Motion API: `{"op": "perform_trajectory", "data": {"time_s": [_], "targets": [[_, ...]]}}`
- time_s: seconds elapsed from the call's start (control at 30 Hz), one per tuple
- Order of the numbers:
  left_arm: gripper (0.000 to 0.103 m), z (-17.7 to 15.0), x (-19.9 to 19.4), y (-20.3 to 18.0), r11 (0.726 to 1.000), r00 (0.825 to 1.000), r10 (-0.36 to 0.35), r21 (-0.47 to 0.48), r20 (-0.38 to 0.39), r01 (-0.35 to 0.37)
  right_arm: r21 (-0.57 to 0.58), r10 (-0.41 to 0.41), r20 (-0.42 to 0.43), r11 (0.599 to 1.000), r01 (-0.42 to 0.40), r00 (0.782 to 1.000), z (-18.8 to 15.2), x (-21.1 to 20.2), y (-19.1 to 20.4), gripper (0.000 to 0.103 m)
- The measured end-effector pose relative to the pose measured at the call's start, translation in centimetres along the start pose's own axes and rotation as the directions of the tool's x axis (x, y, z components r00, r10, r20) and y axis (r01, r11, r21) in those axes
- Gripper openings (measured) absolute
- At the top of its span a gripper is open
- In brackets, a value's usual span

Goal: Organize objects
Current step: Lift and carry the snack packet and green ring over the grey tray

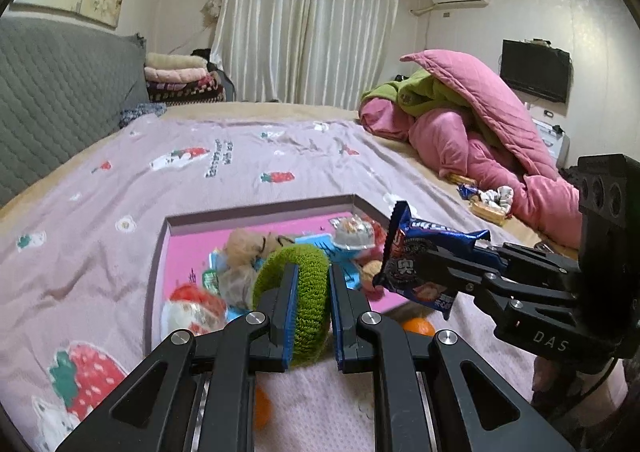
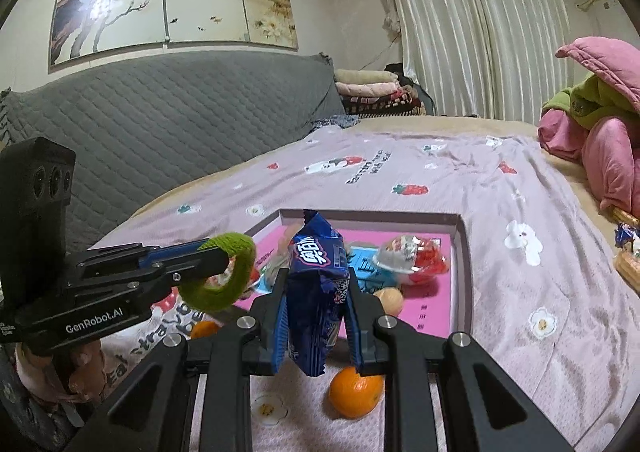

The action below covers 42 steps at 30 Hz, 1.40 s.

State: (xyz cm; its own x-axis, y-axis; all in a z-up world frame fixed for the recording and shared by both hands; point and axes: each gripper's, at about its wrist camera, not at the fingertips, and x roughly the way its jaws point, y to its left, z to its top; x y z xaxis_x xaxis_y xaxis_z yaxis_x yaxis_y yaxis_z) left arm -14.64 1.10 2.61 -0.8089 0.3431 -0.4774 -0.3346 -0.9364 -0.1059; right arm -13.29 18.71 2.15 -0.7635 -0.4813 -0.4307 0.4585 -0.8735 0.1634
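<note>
My left gripper (image 1: 311, 292) is shut on a green knitted ring (image 1: 298, 292) and holds it above the near edge of a shallow pink-lined box (image 1: 176, 248) on the bed. My right gripper (image 2: 316, 288) is shut on a dark blue snack packet (image 2: 316, 284), also held over the box's near edge (image 2: 460, 252). Each gripper shows in the other's view: the right one with the packet (image 1: 420, 264), the left one with the ring (image 2: 224, 276). The box holds several small snacks and toys.
Two oranges (image 2: 355, 392) (image 2: 204, 330) lie on the bed sheet near the box's front. A pink and green quilt pile (image 1: 472, 127) lies at the right, with a few snacks (image 1: 486, 199) beside it. A grey padded headboard (image 2: 160, 115) is at the left.
</note>
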Motion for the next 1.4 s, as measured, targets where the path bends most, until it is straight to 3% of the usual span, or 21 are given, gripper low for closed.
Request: {"op": "perform_trajectory", "data": {"time_s": [0.23,0.8,1.4], "targets": [[0.014,1.7,0.7,1.2,1.000,1.000,0.011,-0.016,0.017,-0.011,0.002,-0.013,0.003,1.000,0.013,1.000,0.6,0.9,-0.3,0.025],[0.014,4.2,2.3,4.1,0.993,0.999,-0.038,-0.108,0.015,0.039,-0.044,-0.061,0.055,0.997,0.063,0.997,4.1,2.5,0.5,0.025],[0.015,1.8,6.1,2.9,0.997,0.997,-0.021,-0.076,-0.080,0.015,-0.008,-0.047,0.000,0.999,0.047,0.999,2.6,4.6,-1.3,0.025]]}}
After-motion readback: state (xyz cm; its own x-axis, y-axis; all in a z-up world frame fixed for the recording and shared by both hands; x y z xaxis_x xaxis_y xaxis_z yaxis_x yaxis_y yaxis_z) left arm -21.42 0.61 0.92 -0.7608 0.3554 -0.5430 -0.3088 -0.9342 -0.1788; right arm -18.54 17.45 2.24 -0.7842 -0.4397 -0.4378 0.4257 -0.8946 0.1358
